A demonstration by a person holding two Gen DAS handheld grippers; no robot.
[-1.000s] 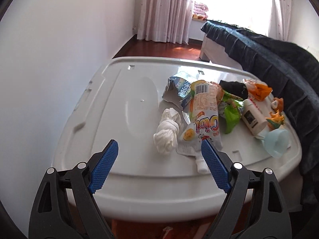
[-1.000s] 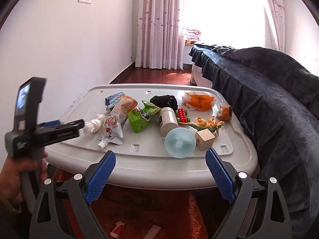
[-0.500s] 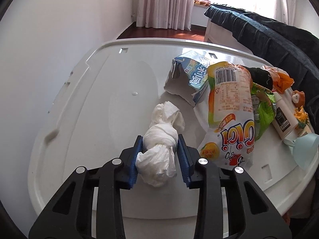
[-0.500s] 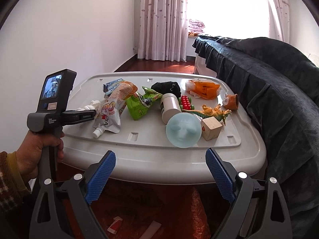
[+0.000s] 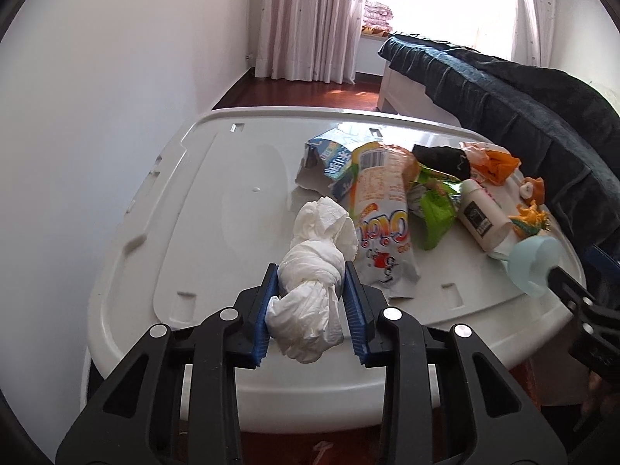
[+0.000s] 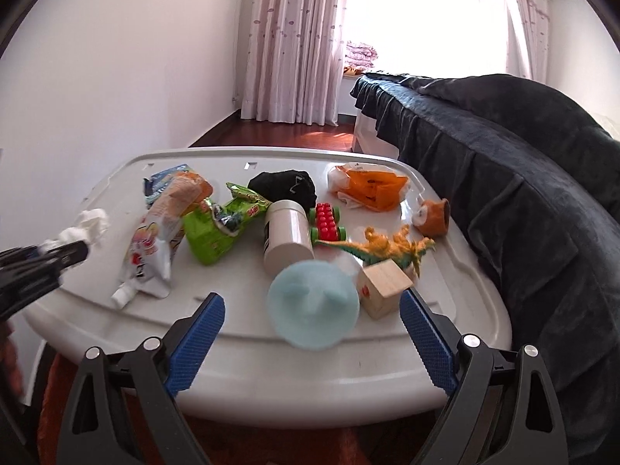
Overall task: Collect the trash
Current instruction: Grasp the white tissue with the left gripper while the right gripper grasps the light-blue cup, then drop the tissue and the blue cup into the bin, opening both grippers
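My left gripper (image 5: 310, 302) is shut on a crumpled white tissue wad (image 5: 310, 283) and holds it just above the near edge of the white plastic lid (image 5: 217, 209). The wad also shows in the right wrist view (image 6: 87, 224), at the tip of the left gripper (image 6: 68, 251). Wrappers lie on the lid: a white drink pouch (image 6: 155, 248), a green snack bag (image 6: 217, 228), a blue packet (image 5: 333, 159) and an orange bag (image 6: 372, 190). My right gripper (image 6: 312, 333) is open and empty at the lid's near edge, close to a pale blue cup (image 6: 312, 306).
Toys and other items sit on the lid: a white jar (image 6: 286, 236), a black cloth (image 6: 285, 188), a red brick car (image 6: 327, 223), an orange dinosaur (image 6: 387, 250), a wooden block (image 6: 383, 286). A dark sofa (image 6: 523, 178) runs along the right. A white wall stands on the left.
My left gripper closed on the tissue wad and has lifted it slightly back toward the near edge. My right gripper moved forward, closer to the pale blue cup.
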